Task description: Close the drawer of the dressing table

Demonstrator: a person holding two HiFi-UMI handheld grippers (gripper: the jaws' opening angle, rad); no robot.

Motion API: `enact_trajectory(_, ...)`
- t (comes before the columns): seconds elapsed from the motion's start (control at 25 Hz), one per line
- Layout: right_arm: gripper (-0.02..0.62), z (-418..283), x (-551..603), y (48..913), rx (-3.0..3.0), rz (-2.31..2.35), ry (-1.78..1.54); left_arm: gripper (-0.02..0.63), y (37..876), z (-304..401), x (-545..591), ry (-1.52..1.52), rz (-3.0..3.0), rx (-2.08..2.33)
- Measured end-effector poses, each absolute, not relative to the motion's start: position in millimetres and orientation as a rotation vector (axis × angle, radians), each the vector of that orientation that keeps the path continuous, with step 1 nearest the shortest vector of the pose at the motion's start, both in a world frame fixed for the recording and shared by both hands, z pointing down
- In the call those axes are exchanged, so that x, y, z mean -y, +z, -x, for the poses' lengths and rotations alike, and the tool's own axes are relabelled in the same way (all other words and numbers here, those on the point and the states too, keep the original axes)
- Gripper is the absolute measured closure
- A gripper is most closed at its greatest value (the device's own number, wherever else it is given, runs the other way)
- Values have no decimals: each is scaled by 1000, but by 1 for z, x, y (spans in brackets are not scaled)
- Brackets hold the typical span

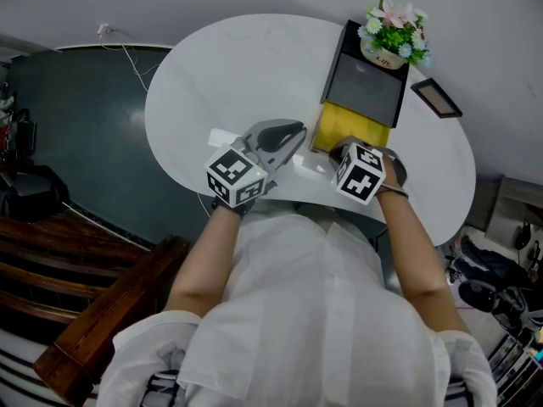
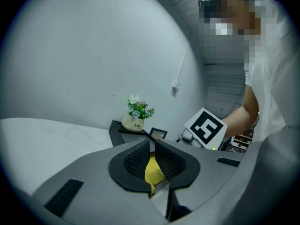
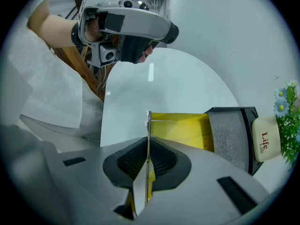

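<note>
A black organiser box (image 1: 365,83) stands on the white oval table (image 1: 212,75), and its yellow drawer (image 1: 348,130) is pulled out toward me. My right gripper (image 1: 339,153) points steeply down at the drawer's near end. In the right gripper view (image 3: 148,146) its pads are shut on the thin upright front panel (image 3: 148,121) of the yellow drawer (image 3: 183,130). My left gripper (image 1: 297,132) hovers over the table just left of the drawer. Its tips (image 2: 152,143) are together, and only the drawer's yellow shows through the gap behind them.
A pot of flowers (image 1: 386,53) sits on the back of the box. A small dark picture frame (image 1: 435,97) lies to its right. A wooden bench (image 1: 102,329) stands at the lower left, beside the table's near edge.
</note>
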State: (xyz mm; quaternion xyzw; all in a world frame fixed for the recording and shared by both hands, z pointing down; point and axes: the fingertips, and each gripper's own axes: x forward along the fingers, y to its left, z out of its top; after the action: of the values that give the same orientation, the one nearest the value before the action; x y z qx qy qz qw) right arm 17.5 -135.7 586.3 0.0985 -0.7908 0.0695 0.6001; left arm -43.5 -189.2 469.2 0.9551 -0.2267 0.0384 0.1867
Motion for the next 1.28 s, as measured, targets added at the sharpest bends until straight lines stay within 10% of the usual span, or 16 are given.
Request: enact_trajectory(1.28,574,-32,186,596,1802,-338,104,581,469,42,202,103,-2687,654)
